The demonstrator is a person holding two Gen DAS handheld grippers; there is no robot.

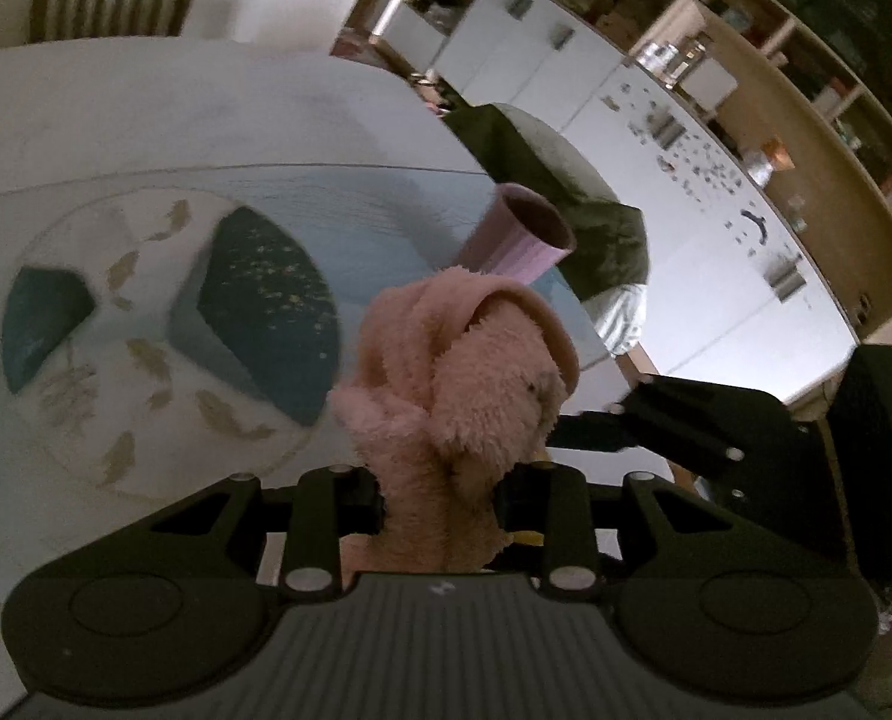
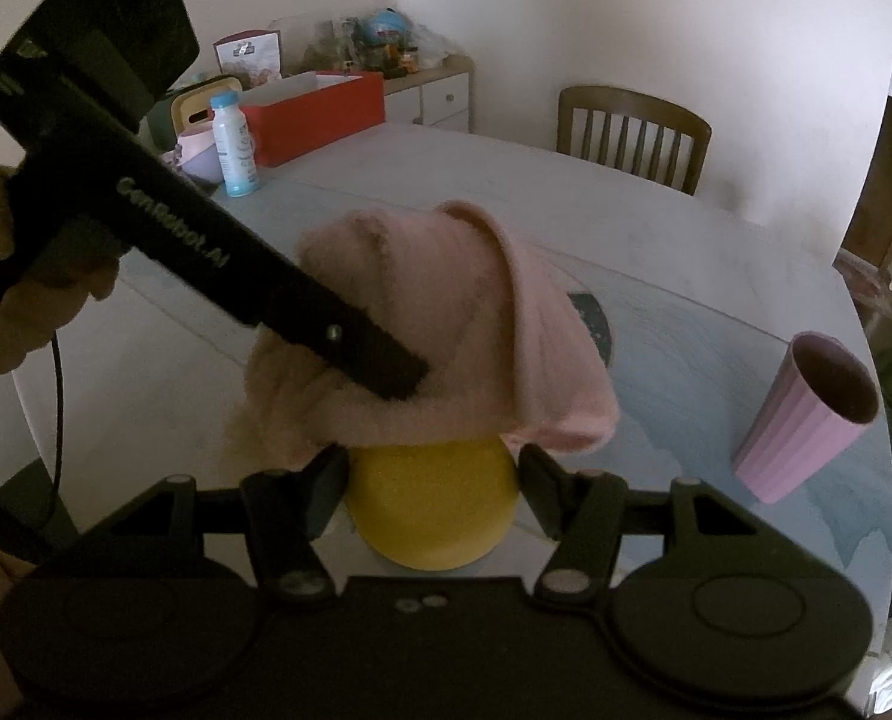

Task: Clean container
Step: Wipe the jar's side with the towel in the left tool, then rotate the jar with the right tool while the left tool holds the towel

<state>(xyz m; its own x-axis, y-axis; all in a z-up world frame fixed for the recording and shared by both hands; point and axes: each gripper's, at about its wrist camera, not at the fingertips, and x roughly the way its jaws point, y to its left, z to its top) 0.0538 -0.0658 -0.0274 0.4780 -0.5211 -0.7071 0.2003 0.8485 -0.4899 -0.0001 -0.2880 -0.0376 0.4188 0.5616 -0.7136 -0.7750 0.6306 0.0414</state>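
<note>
My left gripper (image 1: 440, 480) is shut on a fluffy pink cloth (image 1: 457, 372) that bunches up between its fingers. In the right wrist view the same cloth (image 2: 446, 324) drapes over the top of a yellow container (image 2: 434, 510), which my right gripper (image 2: 434, 468) holds between its fingers above the table. The left gripper (image 2: 386, 366) reaches in from the upper left and presses into the cloth. The container's opening is hidden under the cloth. A sliver of my right gripper (image 1: 655, 414) shows in the left wrist view.
A pink ribbed cup (image 2: 805, 414) (image 1: 523, 234) stands on the round table (image 2: 565, 192) to the right. A white bottle (image 2: 236, 144), a purple bowl (image 2: 197, 162) and a red box (image 2: 314, 108) sit at the far left. A wooden chair (image 2: 631, 126) stands behind.
</note>
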